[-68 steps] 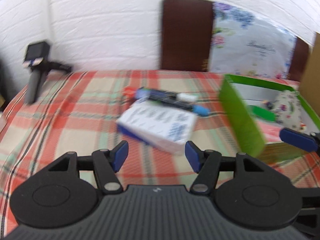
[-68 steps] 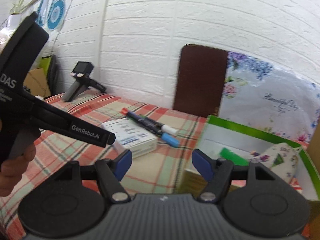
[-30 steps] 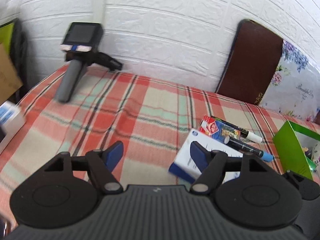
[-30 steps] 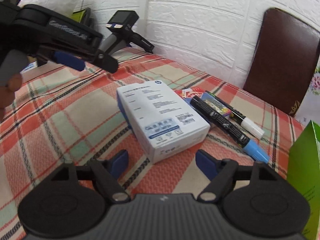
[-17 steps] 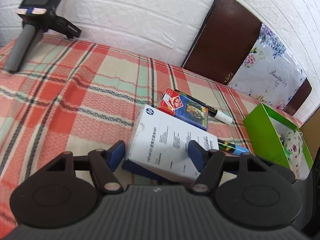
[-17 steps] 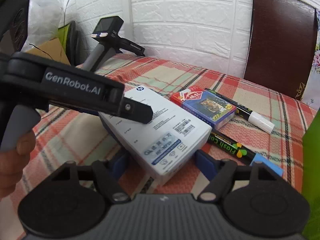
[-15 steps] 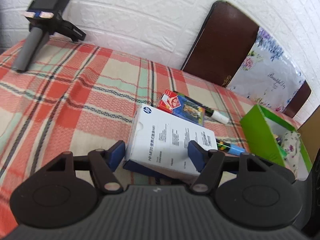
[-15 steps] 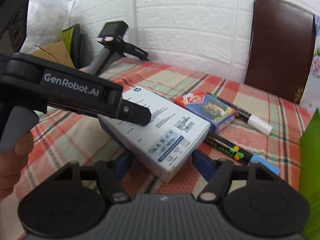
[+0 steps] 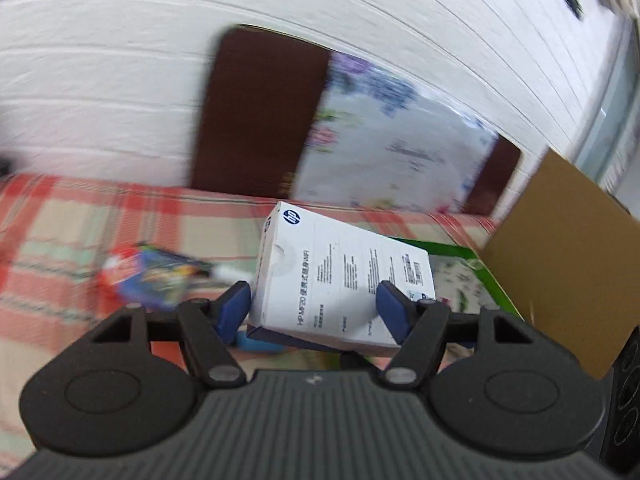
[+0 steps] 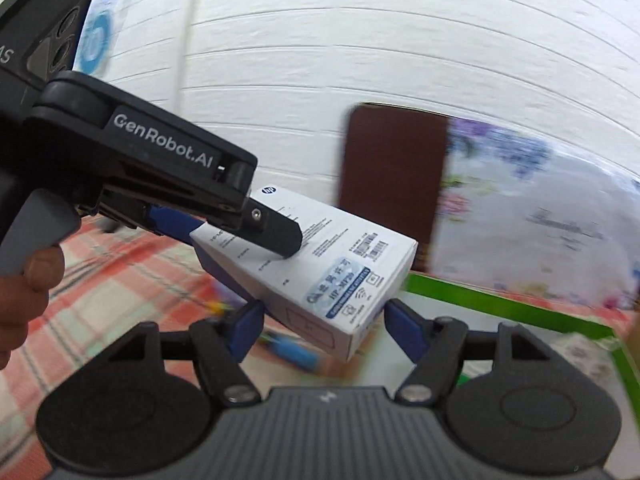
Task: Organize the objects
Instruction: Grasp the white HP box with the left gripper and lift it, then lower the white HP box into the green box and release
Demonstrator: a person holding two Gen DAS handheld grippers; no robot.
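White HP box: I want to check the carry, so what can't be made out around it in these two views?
- white box underside: both views, hidden by its own top.
- green box contents: right wrist view, blurred and behind the white box.
- card pack print: left wrist view, motion blur.

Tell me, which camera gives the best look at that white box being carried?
The left wrist view: the white box faces it nearly whole, logo and print readable, sitting between the left gripper pads. The right wrist view shows its corner and label, partly hidden by the other gripper.
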